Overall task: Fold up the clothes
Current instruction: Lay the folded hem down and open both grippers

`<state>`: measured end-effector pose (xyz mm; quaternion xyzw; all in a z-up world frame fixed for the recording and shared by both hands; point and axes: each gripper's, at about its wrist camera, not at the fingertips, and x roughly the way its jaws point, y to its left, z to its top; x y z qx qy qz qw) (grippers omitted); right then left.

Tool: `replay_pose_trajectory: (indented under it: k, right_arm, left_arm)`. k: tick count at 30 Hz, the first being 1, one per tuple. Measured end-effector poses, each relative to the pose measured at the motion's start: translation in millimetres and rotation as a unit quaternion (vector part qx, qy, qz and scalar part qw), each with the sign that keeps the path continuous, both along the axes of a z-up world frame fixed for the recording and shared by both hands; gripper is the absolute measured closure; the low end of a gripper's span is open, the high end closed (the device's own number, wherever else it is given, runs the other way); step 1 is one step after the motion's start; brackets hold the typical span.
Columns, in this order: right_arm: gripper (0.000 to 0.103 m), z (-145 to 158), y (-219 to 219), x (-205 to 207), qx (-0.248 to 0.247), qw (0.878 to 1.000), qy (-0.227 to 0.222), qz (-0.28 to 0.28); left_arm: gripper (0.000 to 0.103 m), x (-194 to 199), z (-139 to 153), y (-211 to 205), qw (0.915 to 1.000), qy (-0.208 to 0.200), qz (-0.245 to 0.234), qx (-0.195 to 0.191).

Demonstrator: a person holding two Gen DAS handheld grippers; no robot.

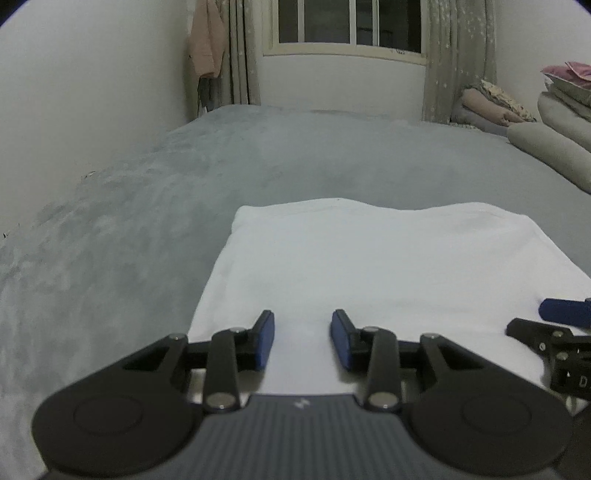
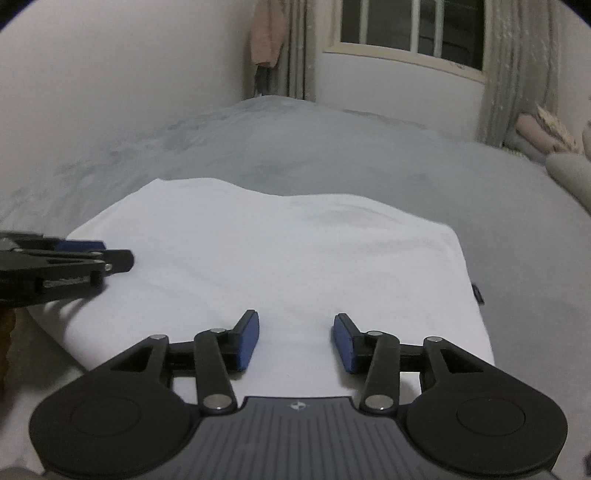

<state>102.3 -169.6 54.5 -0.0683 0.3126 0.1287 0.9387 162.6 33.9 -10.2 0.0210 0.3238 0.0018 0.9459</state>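
Both claws, left [image 1: 302,339] and right [image 2: 295,341], part-open and empty above the folded white cotton garment [image 1: 369,266] on the grey plush bed [image 1: 147,206]; pinching matching corners should keep the next fold square.

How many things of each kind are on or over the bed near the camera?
White folded garment: 1
Grey bed cover: 1
Grippers with blue-padded fingers: 2, the left gripper and the right gripper, both open over the garment
Total: 4

A grey bed [image 1: 258,158] fills the room; far off, a barred window [image 1: 349,22] between curtains [image 1: 458,55], white walls [image 1: 92,81].
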Motion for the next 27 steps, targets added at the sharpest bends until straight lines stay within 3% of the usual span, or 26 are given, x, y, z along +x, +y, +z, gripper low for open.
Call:
replay_pose_trajectory:
  k: [2,4,7,10,13,18,23,27]
  right_arm:
    - [0.061,4.5,5.1,0.8,-0.018,1.0,0.001,-0.006]
    - [0.056,14.4,8.7,-1.3,-0.036,0.999,-0.002,-0.025]
    - [0.056,30.1,2.2,-23.3,-0.011,0.999,-0.023,-0.034]
    - [0.056,24.3,-0.6,-40.5,0.026,0.999,-0.003,-0.026]
    - [0.054,11.2,7.9,-44.3,0.003,0.999,-0.005,-0.038]
    - [0.049,7.0,8.9,-38.9,-0.011,0.999,-0.005,-0.043]
    - [0.049,23.4,-0.3,-48.4,0.008,0.998,-0.01,-0.057]
    - [0.045,10.0,-17.3,-54.0,0.01,0.997,-0.003,-0.078]
  left_arm:
    - [0.07,0.6,8.1,-0.1,0.9999,0.008,-0.001,0.008]
    - [0.07,-9.3,20.2,4.5,0.9999,0.011,0.0,-0.012]
    - [0.065,-30.9,32.3,7.6,0.9996,0.001,-0.008,-0.028]
    - [0.064,-40.6,24.6,0.1,0.9995,0.006,-0.018,-0.026]
    - [0.061,-42.3,8.1,-7.1,0.9999,0.001,-0.015,-0.001]
    - [0.057,-46.0,6.9,-0.1,0.9999,0.0,-0.014,-0.006]
    - [0.059,-59.2,26.6,7.2,0.9999,-0.007,-0.008,-0.004]
    - [0.053,-54.4,6.7,16.4,1.0,0.001,0.0,0.003]
